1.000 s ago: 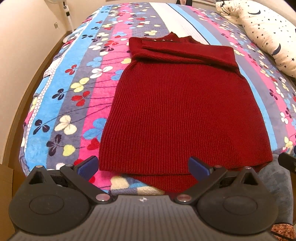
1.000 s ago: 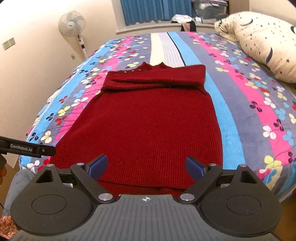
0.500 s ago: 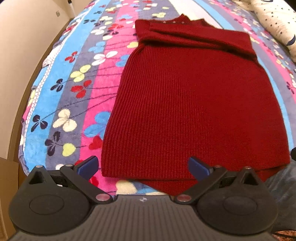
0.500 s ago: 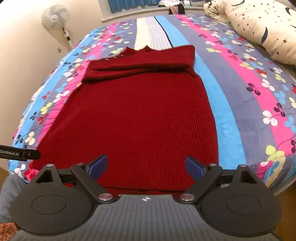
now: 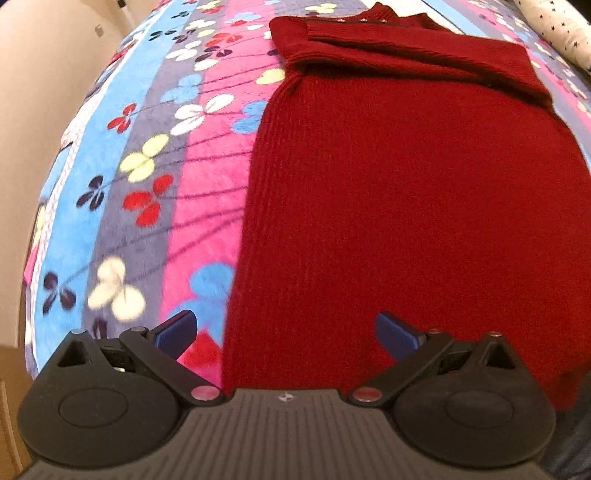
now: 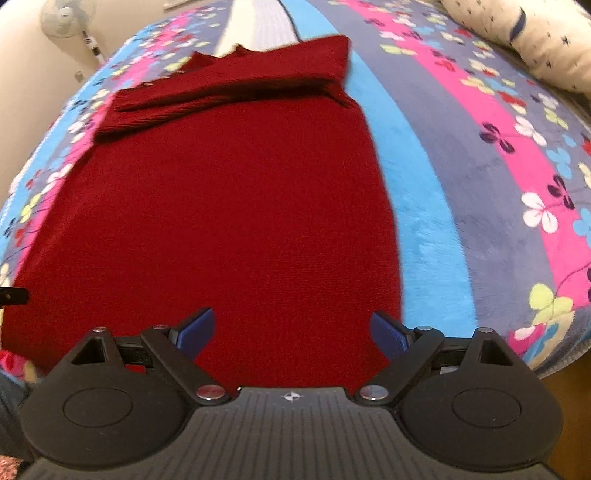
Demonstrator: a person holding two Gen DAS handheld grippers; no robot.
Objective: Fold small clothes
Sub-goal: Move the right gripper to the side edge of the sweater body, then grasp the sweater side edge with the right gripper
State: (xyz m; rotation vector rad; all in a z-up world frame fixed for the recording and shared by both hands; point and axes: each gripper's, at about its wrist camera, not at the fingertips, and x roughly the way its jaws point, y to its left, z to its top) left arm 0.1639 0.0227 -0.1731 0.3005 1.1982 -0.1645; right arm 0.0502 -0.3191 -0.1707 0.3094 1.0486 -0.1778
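While the dark red ribbed knit sweater [image 5: 406, 206] lay sleeves-folded on the floral striped bedspread [image 6: 480, 155], both tongs [image 5: 284, 330] [image 6: 291, 330] gaped empty; hem fold remained.

Between the spread blue fingers [image 5: 177, 330] of the left gripper [image 5: 286, 332] nothing stands but the near left edge of the red knit dress [image 5: 406, 206], flat on the bed [image 5: 110, 177]. The right gripper [image 6: 291, 330] has the same free gap over the dress [image 6: 221, 206] near its right corner. Left of the dress the floral cover lies bare up to the wall [image 5: 40, 74]; right of it bare stripes run to the starred pillow [image 6: 535, 37]. A standing fan [image 6: 61, 18] sits beyond the far left corner.
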